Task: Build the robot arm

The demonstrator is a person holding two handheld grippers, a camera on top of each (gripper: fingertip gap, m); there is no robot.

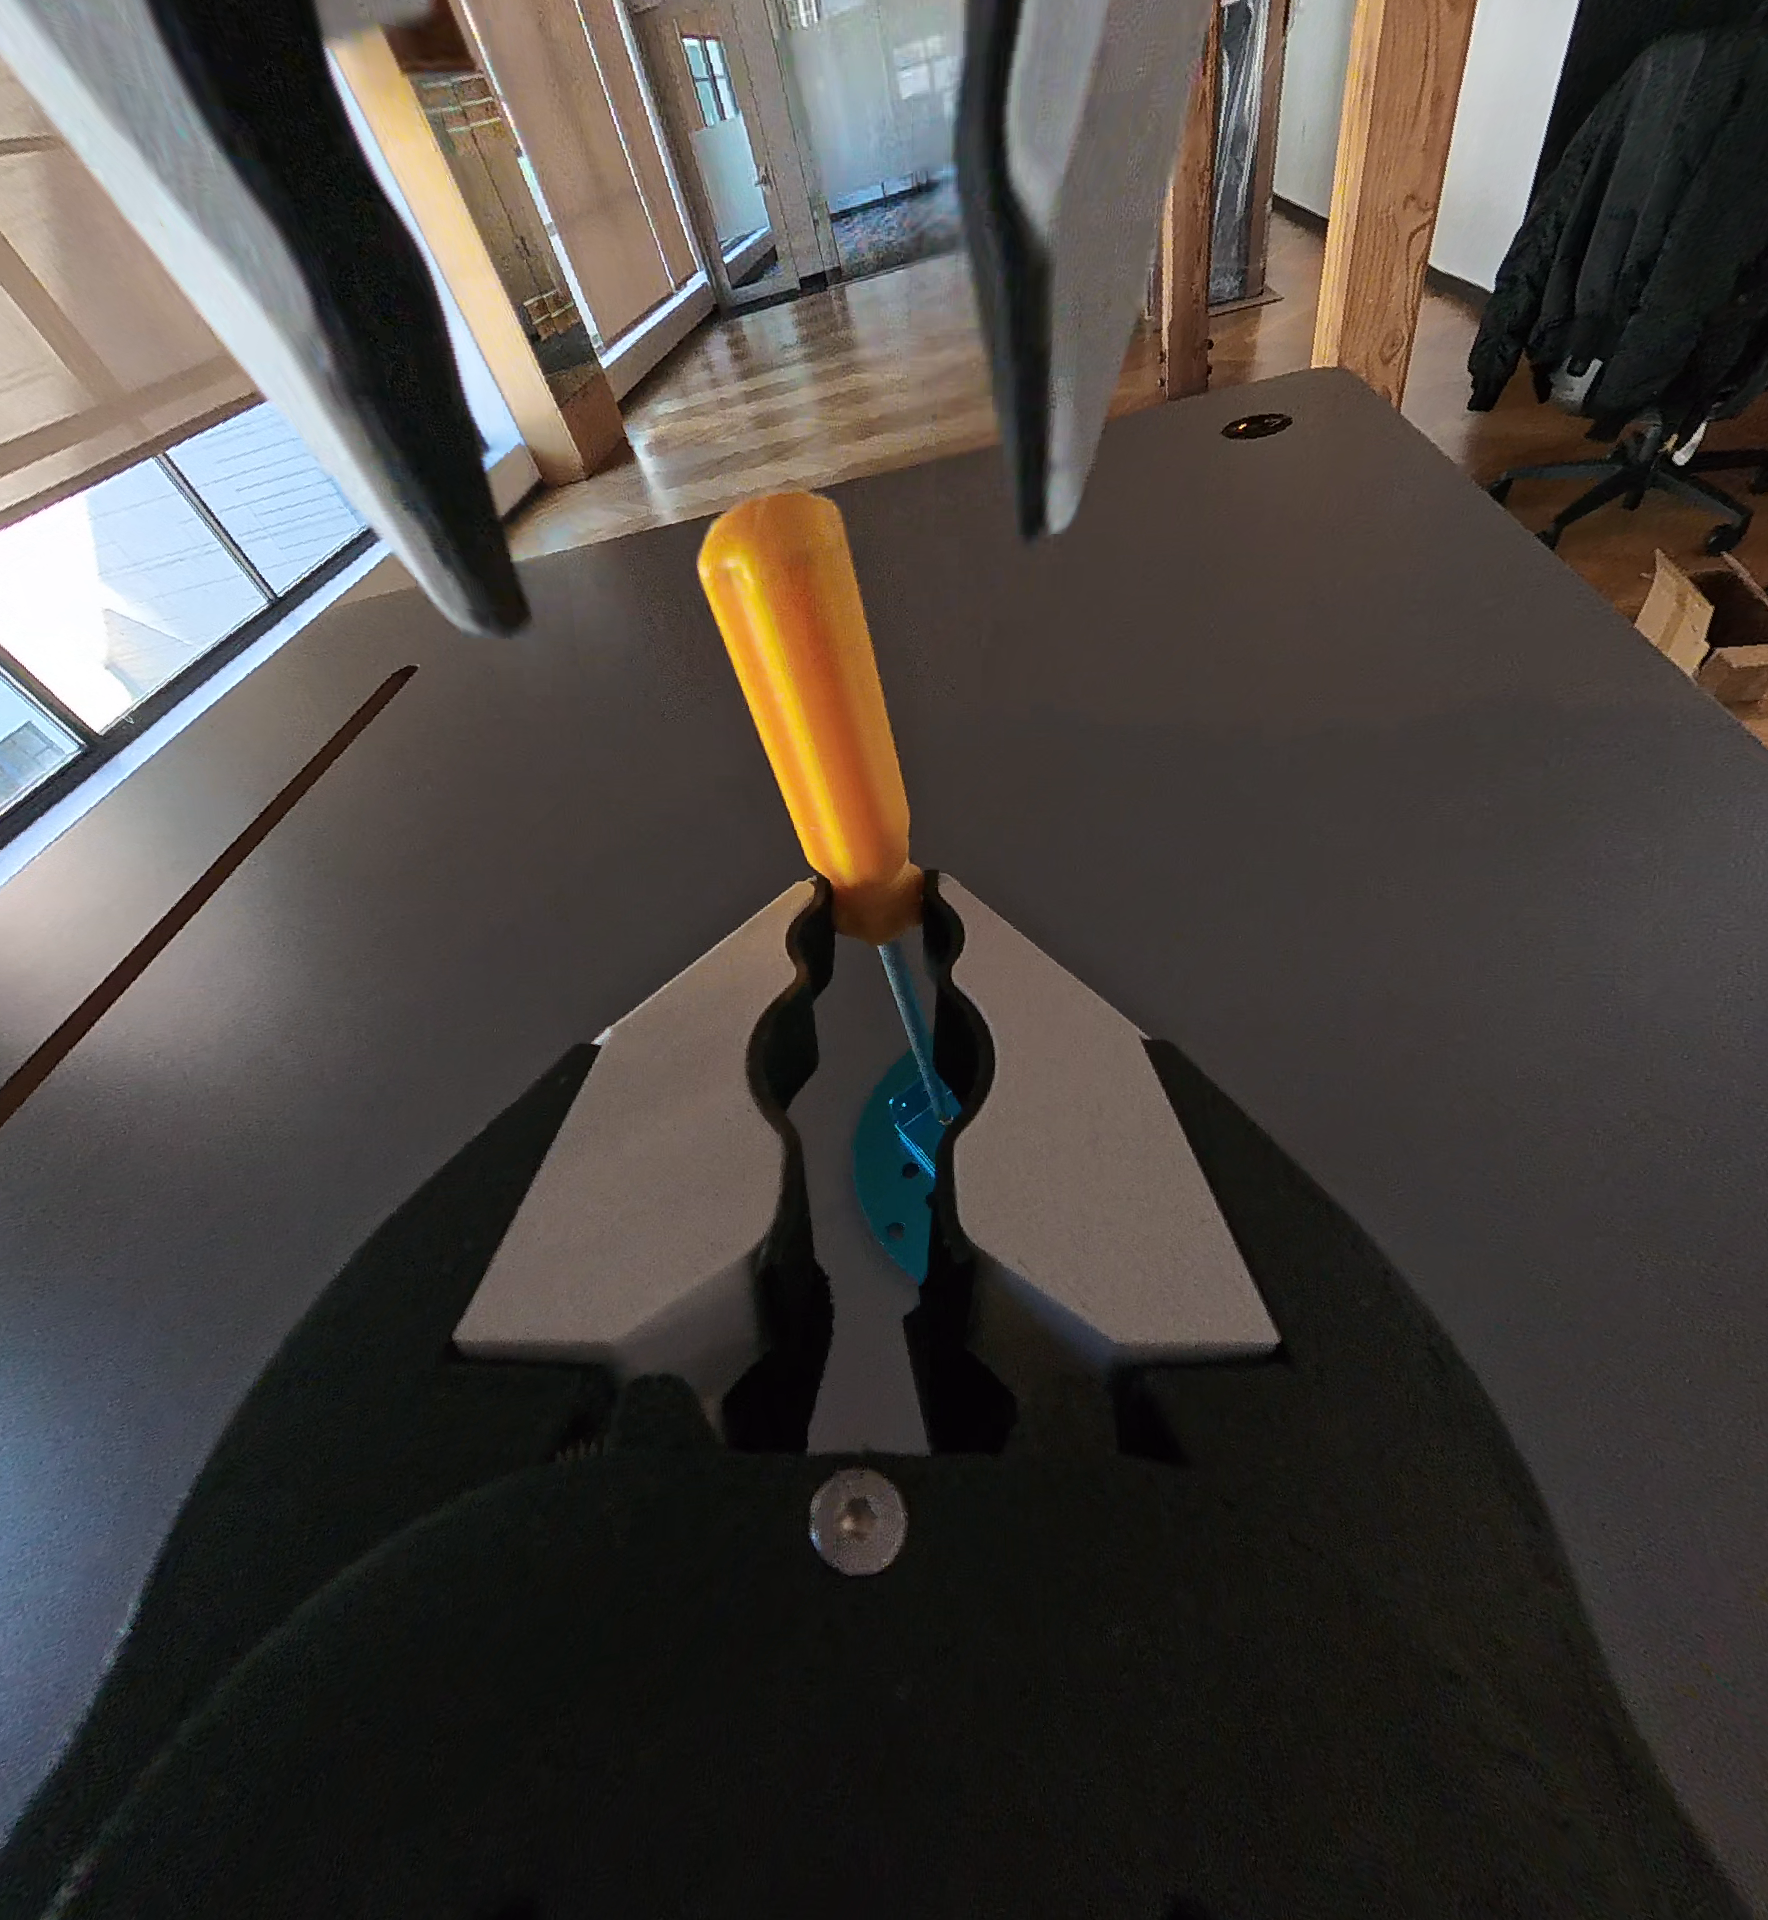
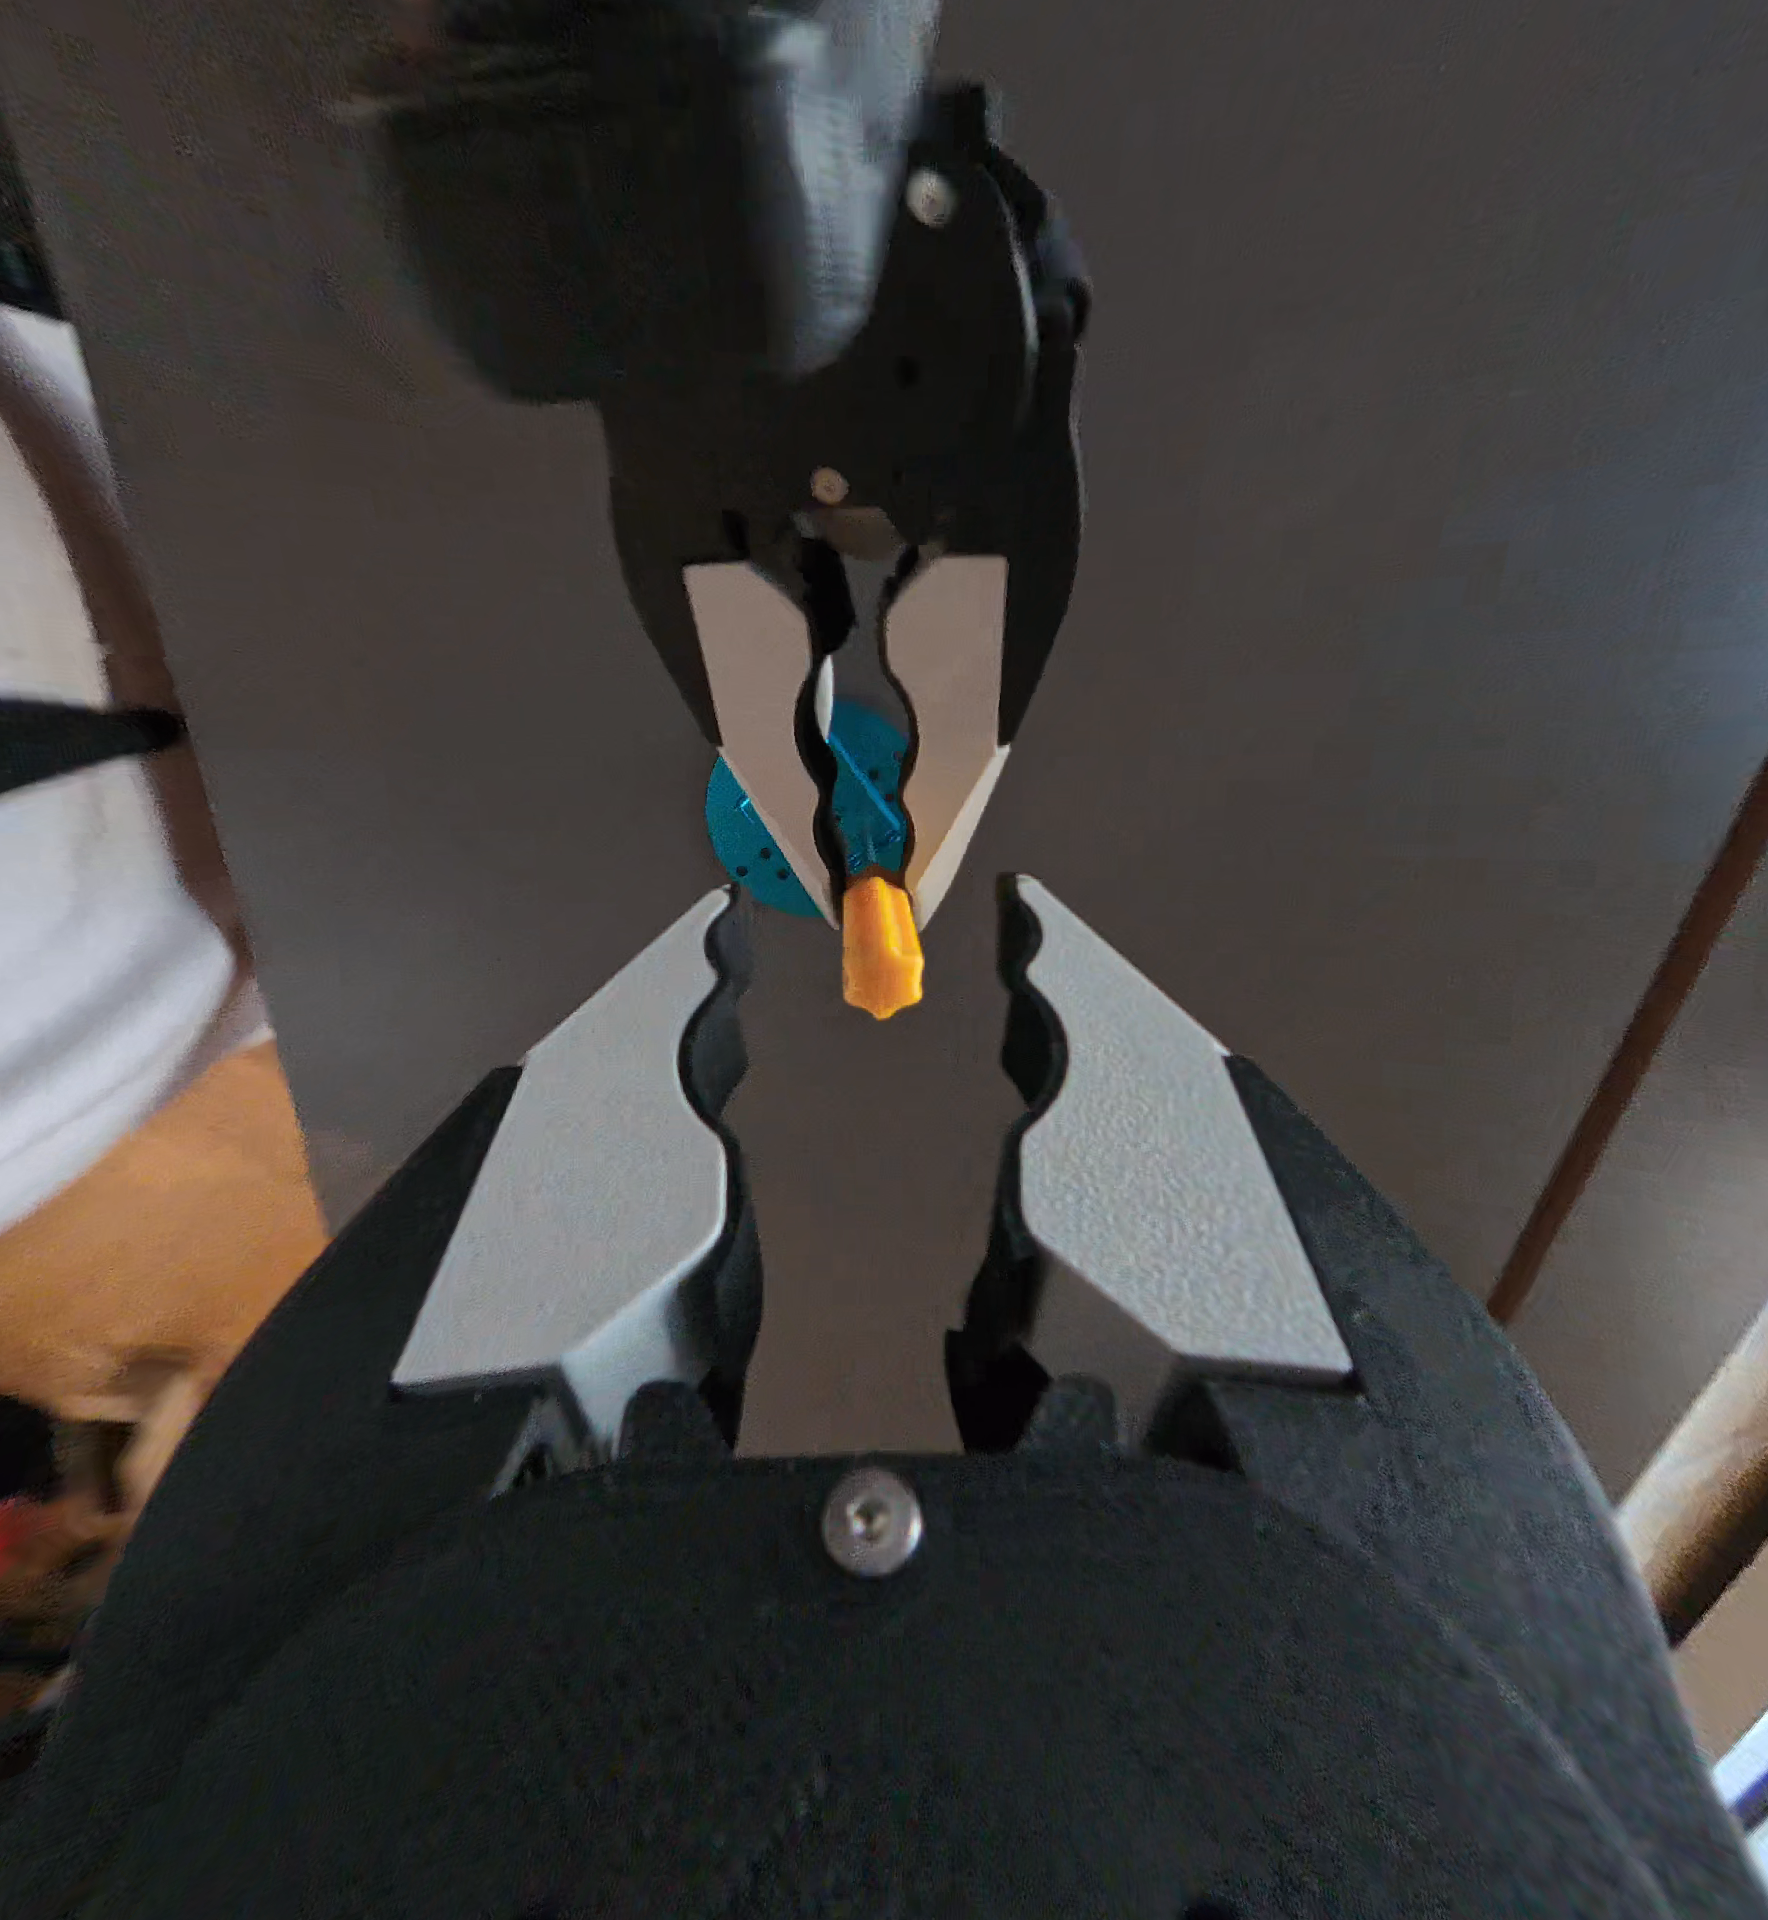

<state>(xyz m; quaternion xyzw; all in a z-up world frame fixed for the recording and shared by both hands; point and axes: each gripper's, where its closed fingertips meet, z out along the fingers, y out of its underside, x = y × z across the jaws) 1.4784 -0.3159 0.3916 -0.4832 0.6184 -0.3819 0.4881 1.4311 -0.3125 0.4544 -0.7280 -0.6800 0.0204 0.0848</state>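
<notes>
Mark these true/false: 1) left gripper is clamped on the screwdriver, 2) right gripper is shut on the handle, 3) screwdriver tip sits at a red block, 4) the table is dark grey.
1) True. The left gripper is shut on the collar of the orange screwdriver.
2) False. The right gripper is open, its fingers apart on either side of the handle end, not touching it.
3) False. The shaft runs down to a blue round metal part with small holes.
4) True. The table is dark grey.
</notes>
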